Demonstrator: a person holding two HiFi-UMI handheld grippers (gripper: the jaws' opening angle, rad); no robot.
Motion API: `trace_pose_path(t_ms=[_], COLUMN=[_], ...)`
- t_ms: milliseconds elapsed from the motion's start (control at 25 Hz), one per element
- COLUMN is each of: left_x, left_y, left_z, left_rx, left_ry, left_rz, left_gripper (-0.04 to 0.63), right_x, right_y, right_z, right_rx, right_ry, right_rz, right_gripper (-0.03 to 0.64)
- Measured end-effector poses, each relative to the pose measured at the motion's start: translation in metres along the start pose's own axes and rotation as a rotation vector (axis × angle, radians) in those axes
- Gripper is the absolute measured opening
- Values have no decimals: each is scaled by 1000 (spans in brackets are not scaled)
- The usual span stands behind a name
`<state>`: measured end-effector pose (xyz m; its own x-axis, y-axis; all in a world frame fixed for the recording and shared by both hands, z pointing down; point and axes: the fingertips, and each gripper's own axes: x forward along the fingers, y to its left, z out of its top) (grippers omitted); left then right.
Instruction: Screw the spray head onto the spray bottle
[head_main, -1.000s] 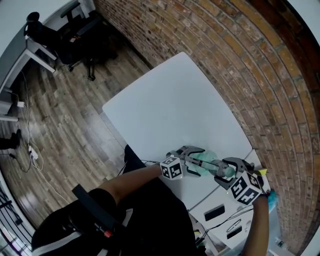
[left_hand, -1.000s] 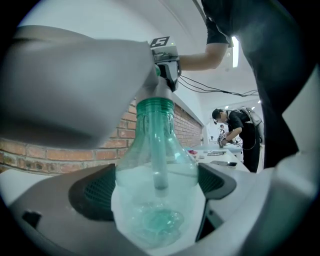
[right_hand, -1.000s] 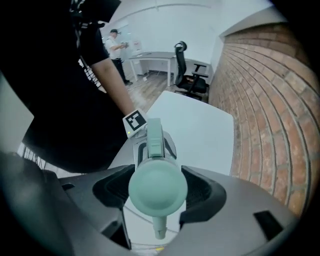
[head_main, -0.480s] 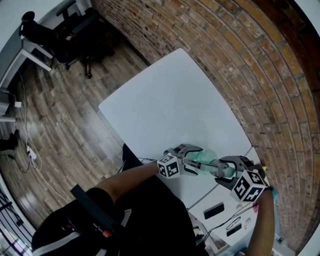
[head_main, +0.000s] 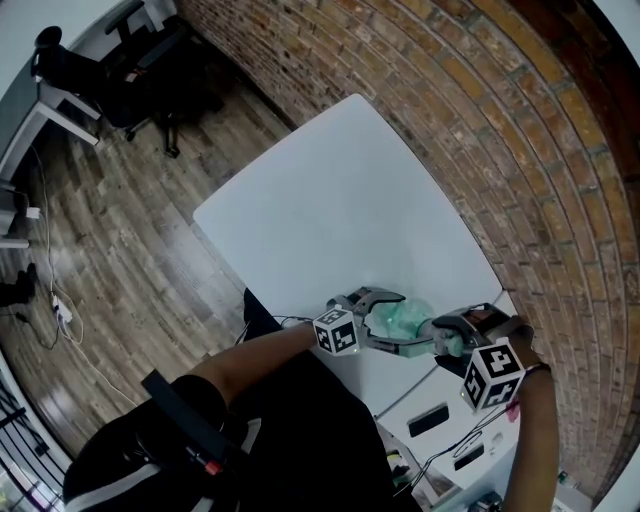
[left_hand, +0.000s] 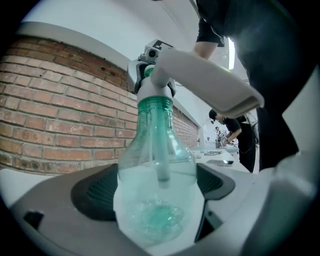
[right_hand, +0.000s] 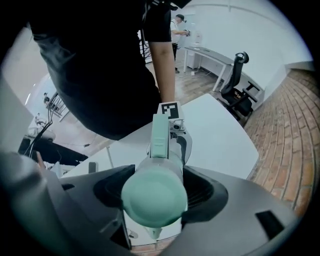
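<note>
A clear green spray bottle (head_main: 400, 322) lies sideways in the air over the near edge of the white table (head_main: 340, 200). My left gripper (head_main: 392, 323) is shut on its round body (left_hand: 156, 170), with the base toward the camera. The white and mint spray head (left_hand: 195, 80) sits on the bottle's neck. My right gripper (head_main: 452, 338) is shut on that spray head (right_hand: 155, 192), whose mint end cap fills the space between the jaws. From the right gripper view the bottle is mostly hidden behind the head, and the left gripper's marker cube (right_hand: 170, 110) shows beyond it.
A brick wall (head_main: 520, 150) runs along the table's far and right sides. A second desk at the lower right carries a dark phone (head_main: 428, 421) and cables. Black office chairs (head_main: 120, 70) stand on the wooden floor at upper left.
My right gripper has rolled around the spray head, so its marker cube faces differently and the hand now shows above it. The left gripper and bottle have stayed almost still.
</note>
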<state>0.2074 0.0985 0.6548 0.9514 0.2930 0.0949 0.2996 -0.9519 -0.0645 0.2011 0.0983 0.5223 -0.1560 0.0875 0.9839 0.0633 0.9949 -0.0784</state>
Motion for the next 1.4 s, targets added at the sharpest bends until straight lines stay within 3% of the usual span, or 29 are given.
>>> trace_pose_path(t_ms=[240,520,640,720,920,1200,1400], left_x=[0,0,-1,-1,1,0,-1], left_y=[0,-3,-2,-1,0,-1,-1], left_z=[1,0,0,0,0,-2,-2], left_rx=[-5,-13,-13,-12,-12,-23,-26], left_ry=[6,18,22,28,32,30,30], left_rz=[-2,4,11,9,4,8,10], left_gripper=[492,492,492,492,492,492,492], right_x=[-22,-40,-32,-24,-14,-11,-9], right_y=[-6,-9,-14,-14,-10,-4,-2], right_z=[14,-6,-9,-9,-6,-2,-2], right_rx=[268,684,773,745,562,284,76], right_ry=[-137,-189,-217,-175,-77,-31,-10], right_rz=[-99,-342,-374,-349,-282,-294,-252], right_gripper=[284,282,282,282,281,282,282])
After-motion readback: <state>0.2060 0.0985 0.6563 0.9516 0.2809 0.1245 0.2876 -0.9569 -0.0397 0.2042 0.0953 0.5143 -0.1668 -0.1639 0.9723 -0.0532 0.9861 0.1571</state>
